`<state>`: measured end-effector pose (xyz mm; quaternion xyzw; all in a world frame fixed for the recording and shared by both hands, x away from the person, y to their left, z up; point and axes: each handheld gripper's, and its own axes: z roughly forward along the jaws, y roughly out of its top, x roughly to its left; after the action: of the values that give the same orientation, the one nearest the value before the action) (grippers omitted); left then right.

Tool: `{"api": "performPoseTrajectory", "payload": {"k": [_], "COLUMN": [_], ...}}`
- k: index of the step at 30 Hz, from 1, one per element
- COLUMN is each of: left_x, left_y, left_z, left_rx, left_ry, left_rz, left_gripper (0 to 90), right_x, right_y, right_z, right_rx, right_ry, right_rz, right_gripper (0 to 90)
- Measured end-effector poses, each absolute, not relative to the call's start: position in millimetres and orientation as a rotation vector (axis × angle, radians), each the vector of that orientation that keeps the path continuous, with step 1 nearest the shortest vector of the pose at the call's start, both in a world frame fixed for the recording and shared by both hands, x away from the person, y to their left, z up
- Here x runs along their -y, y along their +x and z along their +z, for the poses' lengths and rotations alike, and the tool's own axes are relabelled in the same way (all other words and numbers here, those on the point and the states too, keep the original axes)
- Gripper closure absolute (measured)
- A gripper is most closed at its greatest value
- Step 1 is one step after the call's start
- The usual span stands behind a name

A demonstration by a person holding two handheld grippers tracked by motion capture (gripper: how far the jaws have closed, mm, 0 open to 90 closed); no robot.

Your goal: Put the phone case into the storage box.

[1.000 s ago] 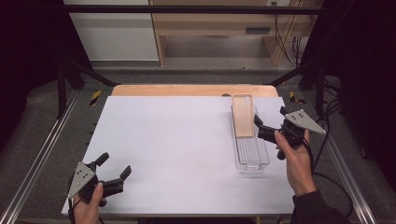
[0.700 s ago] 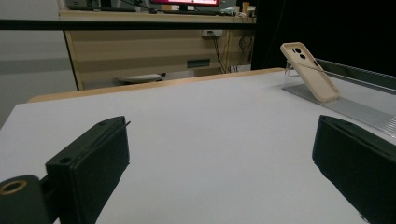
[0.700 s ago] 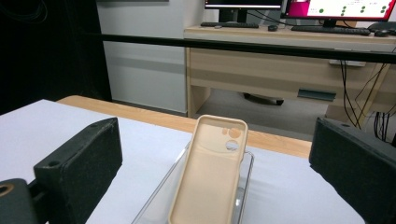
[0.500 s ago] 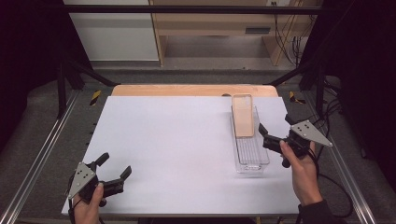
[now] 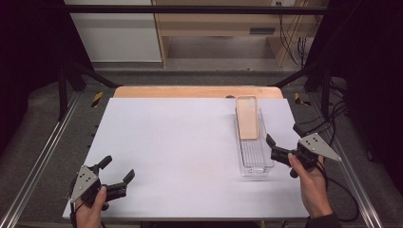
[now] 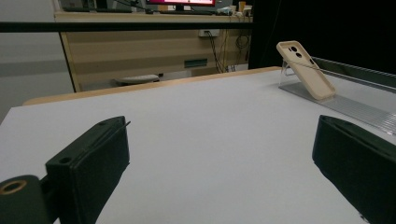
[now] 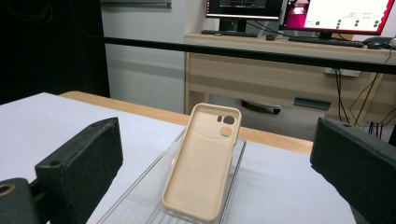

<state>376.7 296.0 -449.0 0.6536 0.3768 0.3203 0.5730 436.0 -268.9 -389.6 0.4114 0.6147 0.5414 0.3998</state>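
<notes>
The phone case (image 5: pixel 247 117), a beige shell with its hollow inner side facing up, lay propped in the clear tray (image 5: pixel 255 161), its camera end raised against the tray's far wall and its lower end resting on the tray floor. The tray stood on the white worktop (image 5: pixel 180 152), toward that surface's right edge.

The right gripper (image 5: pixel 273 148) had changed place over the last second: earlier it hung beside the tray about level with the case's lower end, and by this moment it had slid back along the tray's right wall toward the person, ending just beside the tray's near end. Its jaws stood spread apart and held nothing. In the right gripper view the case (image 7: pixel 203 177) sat squarely between the two black jaws, farther along the tray (image 7: pixel 140 200), so the retreat looked like lining up along the tray's length rather than giving up. By that reading the grasp had not begun; a push forward along the tray to meet the case's lower edge seemed the likely next step.

The left gripper (image 5: pixel 117 171) had not stirred, resting well apart from the tray with its jaws spread and empty. From the left gripper view the case (image 6: pixel 306 70) stood tilted on the tray (image 6: pixel 355 109).
</notes>
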Motion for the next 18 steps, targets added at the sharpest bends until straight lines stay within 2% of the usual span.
{"api": "performPoseTrajectory", "payload": {"k": [18], "left_x": [-295], "left_y": [376], "left_z": [-449], "left_rx": [-0.865], "left_ry": [1.538], "left_rz": [0.752], "left_gripper": [3.5], "right_x": [275], "right_y": [418], "right_z": [-414], "right_rx": [-1.571], "right_ry": [1.039], "right_rz": [1.356], "right_gripper": [2.9]}}
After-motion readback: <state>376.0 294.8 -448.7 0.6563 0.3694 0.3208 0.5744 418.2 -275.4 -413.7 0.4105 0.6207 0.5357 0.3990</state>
